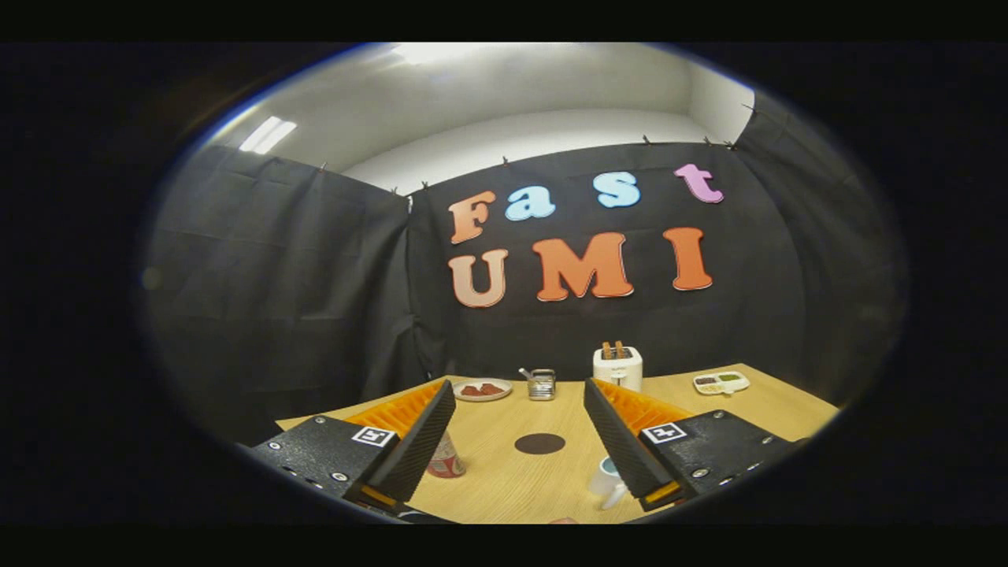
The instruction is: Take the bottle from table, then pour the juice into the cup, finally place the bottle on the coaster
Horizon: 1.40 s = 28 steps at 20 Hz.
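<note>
My gripper is open, its fingers spread wide above the wooden table with nothing between them. The bottle, red and white, stands on the table partly hidden behind the left finger. A white cup with a handle sits close to the inner edge of the right finger, half covered by it. A dark round coaster lies flat on the table between the two fingers and a little beyond the bottle and cup.
Along the table's far edge stand a plate with reddish food, a small metal pot with a spoon, a white toaster with toast and a compartment tray of food. Black cloth walls close the booth behind.
</note>
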Available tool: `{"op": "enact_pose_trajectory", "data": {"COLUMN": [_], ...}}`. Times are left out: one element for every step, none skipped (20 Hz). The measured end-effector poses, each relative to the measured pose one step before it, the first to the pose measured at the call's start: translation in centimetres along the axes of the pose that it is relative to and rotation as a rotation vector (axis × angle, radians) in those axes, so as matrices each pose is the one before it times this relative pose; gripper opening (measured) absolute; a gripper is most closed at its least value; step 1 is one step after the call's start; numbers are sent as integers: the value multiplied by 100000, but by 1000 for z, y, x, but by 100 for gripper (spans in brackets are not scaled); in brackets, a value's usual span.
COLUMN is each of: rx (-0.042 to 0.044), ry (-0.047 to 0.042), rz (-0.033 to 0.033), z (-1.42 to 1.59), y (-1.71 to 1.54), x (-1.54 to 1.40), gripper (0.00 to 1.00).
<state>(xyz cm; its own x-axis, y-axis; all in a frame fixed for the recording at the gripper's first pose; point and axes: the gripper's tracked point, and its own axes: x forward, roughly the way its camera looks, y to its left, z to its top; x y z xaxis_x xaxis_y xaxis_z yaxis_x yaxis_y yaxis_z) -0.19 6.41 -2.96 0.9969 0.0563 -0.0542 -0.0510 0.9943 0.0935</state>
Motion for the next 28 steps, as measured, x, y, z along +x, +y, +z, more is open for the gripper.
{"op": "enact_pose_trajectory", "data": {"rx": [487,782,1124,1571,1672,1199,921,646,624,422,64,-331,-613,-686,-655,-323,129,725,1003,851,375,-159,-380,-570,-905,-797,-707,-556], "ry": [930,1051,1066,1248,1149,1383,1776,2377,2002,1721,1757,1337,1274,1014,1025,787,1427,1073,1228,1111,1180,1227,1329,1136,1434,1207,1495,2165], "rz": [13,-315,75,726,1312,1418,1172,844,1112,1339,1287,900,511,464,554,517,165,667,554,768,286,-61,-302,-152,-492,-388,-552,-347], "z": [-477,-418,-622,-618,-811,-749,-985,-1003,-1039,-855,-825,-691,-733,-658,-747,-654,-728,-583,-615,-503,-577,-502,-587,-540,-705,-669,-601,-701], "y": [190,85,264,524,796,627,478,490,608,631,679,545,426,439,520,363,294,336,369,332,307,146,-12,112,80,93,52,130], "x": [27,90,299,-30,230,92,351,216,390,468,421,490,523,448,518,523,655,622,687,478,654,611,491,503,610,589,716,459], "gripper": [98,98,98,98,98,98,98,98,98,98,98,98,98,98,98,98,98,98,98,98,98,98,98,98,98,98,98,98]}}
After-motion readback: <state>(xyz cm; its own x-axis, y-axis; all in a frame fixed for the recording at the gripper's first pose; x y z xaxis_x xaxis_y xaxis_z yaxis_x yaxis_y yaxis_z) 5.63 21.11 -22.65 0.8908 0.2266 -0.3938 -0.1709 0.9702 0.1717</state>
